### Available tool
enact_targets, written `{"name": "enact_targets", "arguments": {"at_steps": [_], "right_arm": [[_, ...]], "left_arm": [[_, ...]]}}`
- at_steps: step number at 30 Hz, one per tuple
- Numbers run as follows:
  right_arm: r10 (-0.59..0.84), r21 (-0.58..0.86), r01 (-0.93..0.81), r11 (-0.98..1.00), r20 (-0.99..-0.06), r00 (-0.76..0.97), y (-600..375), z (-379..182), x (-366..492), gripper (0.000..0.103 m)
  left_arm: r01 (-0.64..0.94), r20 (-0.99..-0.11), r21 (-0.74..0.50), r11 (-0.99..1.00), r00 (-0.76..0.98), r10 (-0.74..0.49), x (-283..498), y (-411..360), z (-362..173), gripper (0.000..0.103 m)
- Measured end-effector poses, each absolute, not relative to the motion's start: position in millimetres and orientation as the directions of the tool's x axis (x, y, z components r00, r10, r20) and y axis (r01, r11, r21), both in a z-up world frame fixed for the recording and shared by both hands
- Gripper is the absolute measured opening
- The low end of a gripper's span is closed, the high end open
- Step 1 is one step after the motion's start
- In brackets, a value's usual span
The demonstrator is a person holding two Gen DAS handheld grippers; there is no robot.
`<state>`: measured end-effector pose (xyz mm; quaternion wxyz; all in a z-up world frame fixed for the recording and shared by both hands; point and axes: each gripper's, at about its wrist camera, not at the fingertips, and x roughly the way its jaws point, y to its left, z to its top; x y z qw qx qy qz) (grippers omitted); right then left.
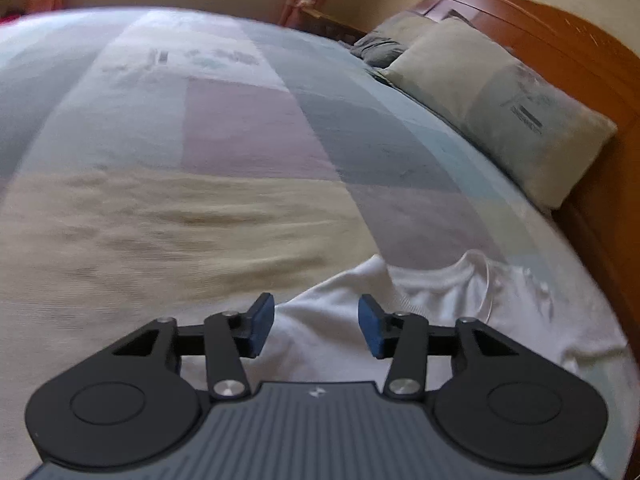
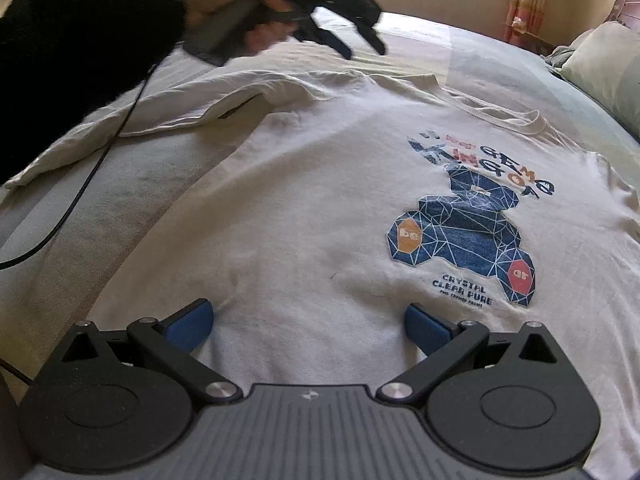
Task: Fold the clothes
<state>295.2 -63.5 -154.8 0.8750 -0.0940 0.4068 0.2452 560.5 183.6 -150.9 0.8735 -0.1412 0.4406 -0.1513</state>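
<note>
Lying flat, print up, on the bed (image 1: 168,216), the white T-shirt (image 2: 304,208) spreads ahead of both gaping, empty claws, left claw (image 1: 316,326) and right claw (image 2: 308,326), so either laying-out or an opening fold fits.

**Both grippers open, nothing held**

Left gripper (image 1: 316,326): blue pads parted, nothing between them, gripped by a bare hand (image 2: 236,4) below a black fuzzy sleeve (image 2: 80,36). Right gripper (image 2: 308,326): fingers spread wide, empty.

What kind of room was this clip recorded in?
Most likely a bedroom: a white printed T-shirt lies on a pastel patchwork bedspread, with a beige pillow against a reddish wooden headboard.
</note>
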Motion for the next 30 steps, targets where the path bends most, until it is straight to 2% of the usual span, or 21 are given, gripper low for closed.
{"name": "enact_targets", "arguments": {"at_steps": [6,9,10,14,17,20,24,26,28,30], "right_arm": [[0.35,0.035,-0.501,0.865,-0.758,0.551,-62.9,-154.6,295.8,0.103],[0.353,0.034,-0.504,0.863,-0.755,0.552,-62.9,-155.0,296.1,0.103],[0.355,0.033,-0.507,0.861,-0.753,0.554,-62.9,-155.5,296.0,0.103],[0.352,0.031,-0.505,0.863,-0.754,0.555,-61.4,-155.3,296.9,0.103],[0.352,0.031,-0.506,0.862,-0.755,0.554,-61.3,-155.2,296.9,0.103],[0.353,0.031,-0.507,0.862,-0.754,0.554,-61.8,-155.3,296.8,0.103],[0.359,0.031,-0.51,0.86,-0.747,0.56,-62.2,-155.8,295.8,0.103],[0.361,0.031,-0.511,0.859,-0.745,0.561,-62.5,-156.0,295.8,0.103],[0.361,0.031,-0.511,0.859,-0.745,0.561,-62.6,-156.1,296.1,0.103],[0.361,0.031,-0.511,0.859,-0.745,0.561,-62.7,-156.1,296.1,0.103]], "left_arm": [[0.162,-0.751,-0.384,0.909,0.517,-0.41,540.5,191.5,-148.9,0.047],[0.193,-0.729,-0.438,0.878,0.495,-0.472,539.7,199.6,-136.2,0.048],[0.191,-0.714,-0.427,0.884,0.529,-0.459,539.8,202.9,-131.2,0.048],[0.107,-0.685,-0.368,0.923,0.641,-0.348,558.3,212.7,-127.1,0.046],[0.088,-0.702,-0.221,0.971,0.677,-0.221,564.7,199.2,-136.4,0.046],[0.145,-0.722,-0.082,0.986,0.673,-0.159,558.3,182.7,-146.5,0.045],[0.206,-0.698,0.083,0.975,0.711,-0.091,544.2,167.9,-152.2,0.044],[0.177,-0.684,0.146,0.973,0.729,-0.029,546.1,166.7,-149.0,0.04],[0.07,-0.675,0.18,0.981,0.734,0.071,558.2,178.8,-145.6,0.033],[0.018,-0.694,0.062,0.998,0.719,0.031,563.4,199.8,-138.8,0.031]]}}
